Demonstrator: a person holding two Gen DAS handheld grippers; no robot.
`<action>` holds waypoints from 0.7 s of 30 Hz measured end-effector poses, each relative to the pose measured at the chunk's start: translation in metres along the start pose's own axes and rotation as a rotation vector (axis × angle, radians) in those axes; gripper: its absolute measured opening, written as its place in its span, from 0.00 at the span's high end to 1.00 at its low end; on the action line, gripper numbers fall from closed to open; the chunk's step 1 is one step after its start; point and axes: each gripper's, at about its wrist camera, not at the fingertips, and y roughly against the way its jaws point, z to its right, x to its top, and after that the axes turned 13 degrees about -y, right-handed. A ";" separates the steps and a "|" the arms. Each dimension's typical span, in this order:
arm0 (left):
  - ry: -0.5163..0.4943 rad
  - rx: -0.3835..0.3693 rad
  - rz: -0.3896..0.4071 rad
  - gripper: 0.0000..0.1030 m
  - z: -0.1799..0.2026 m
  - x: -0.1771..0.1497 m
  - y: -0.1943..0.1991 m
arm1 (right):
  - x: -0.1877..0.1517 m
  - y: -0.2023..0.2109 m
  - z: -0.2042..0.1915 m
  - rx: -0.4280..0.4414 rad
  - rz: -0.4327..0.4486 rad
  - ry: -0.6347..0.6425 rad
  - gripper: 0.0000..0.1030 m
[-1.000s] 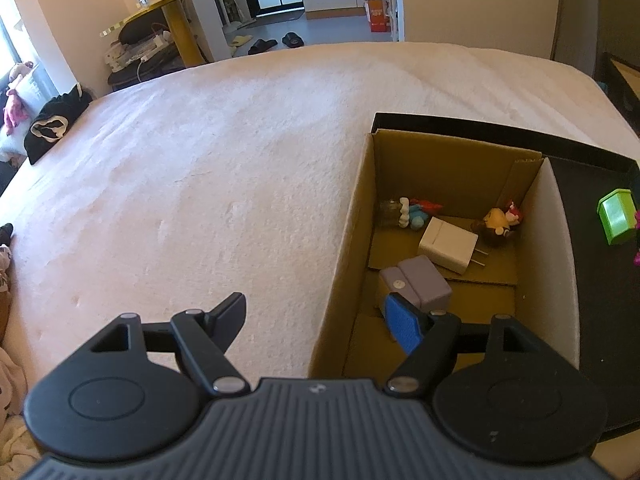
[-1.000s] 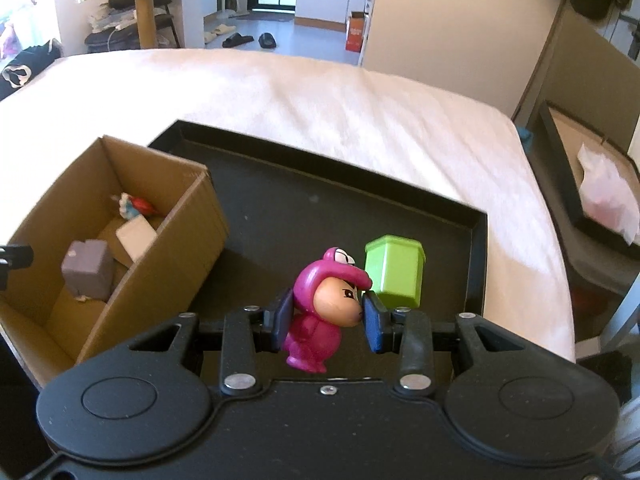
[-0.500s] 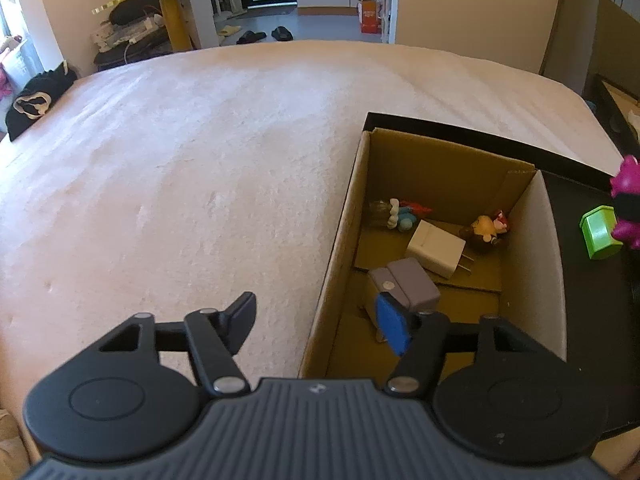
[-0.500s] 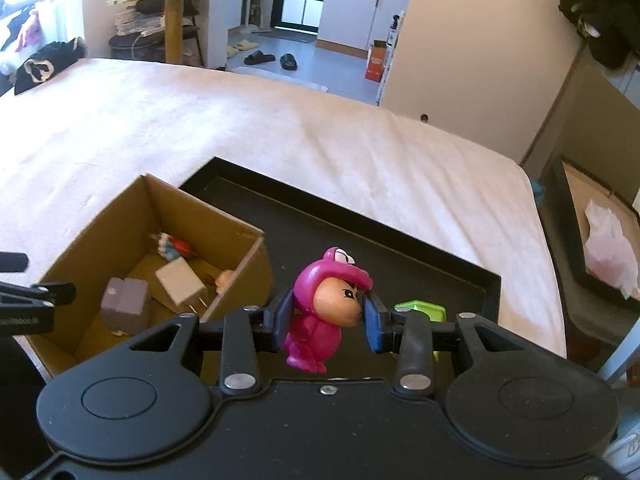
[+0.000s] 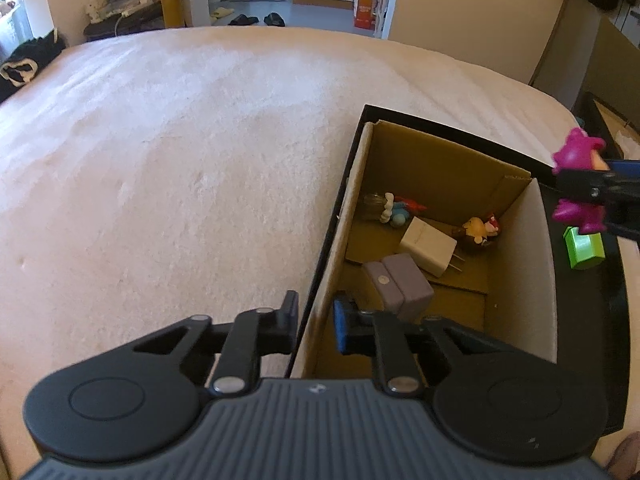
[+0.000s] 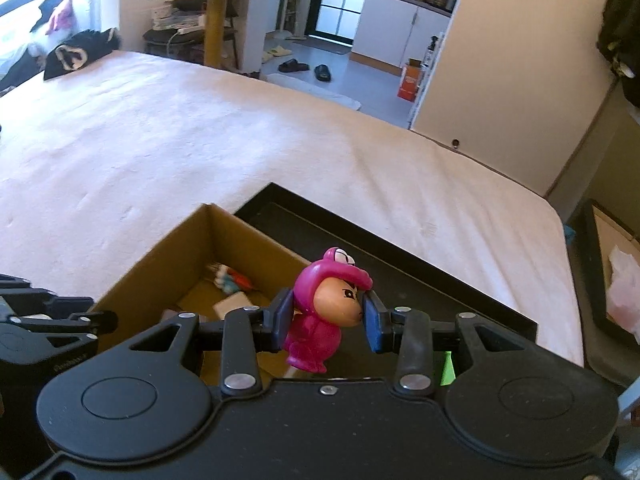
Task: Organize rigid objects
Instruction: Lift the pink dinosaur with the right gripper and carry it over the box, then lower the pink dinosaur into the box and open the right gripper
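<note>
Pink figurine (image 6: 320, 316) sits upright in the right gripper (image 6: 326, 320), pads clenched on its head from both sides, body hanging below the pads, long axis vertical. It's in the air above the black tray (image 6: 440, 280), just beside the right wall of the cardboard box (image 6: 160, 256); box opening lies to its left and lower. Judgement: next move is a short shift left over the wall, then let go; right hand is the one to do it.

Left gripper (image 5: 316, 324) straddles the box's left wall, one finger outside, one inside, jaws narrowed round the cardboard; whether they actually pinch it can't be told. Inside: white charger (image 5: 428, 246), grey block (image 5: 400, 286), two small figures. Green block (image 5: 584, 248) remains on the tray.
</note>
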 end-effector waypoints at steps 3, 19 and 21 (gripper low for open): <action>-0.002 -0.014 0.004 0.89 -0.002 0.000 0.000 | 0.000 -0.004 -0.010 0.015 -0.016 0.012 0.64; 0.004 -0.037 0.010 0.90 -0.005 -0.001 0.000 | -0.017 -0.029 -0.052 0.016 -0.188 0.158 0.64; 0.005 -0.038 0.010 0.90 -0.005 -0.001 -0.001 | -0.016 -0.032 -0.053 0.007 -0.191 0.170 0.64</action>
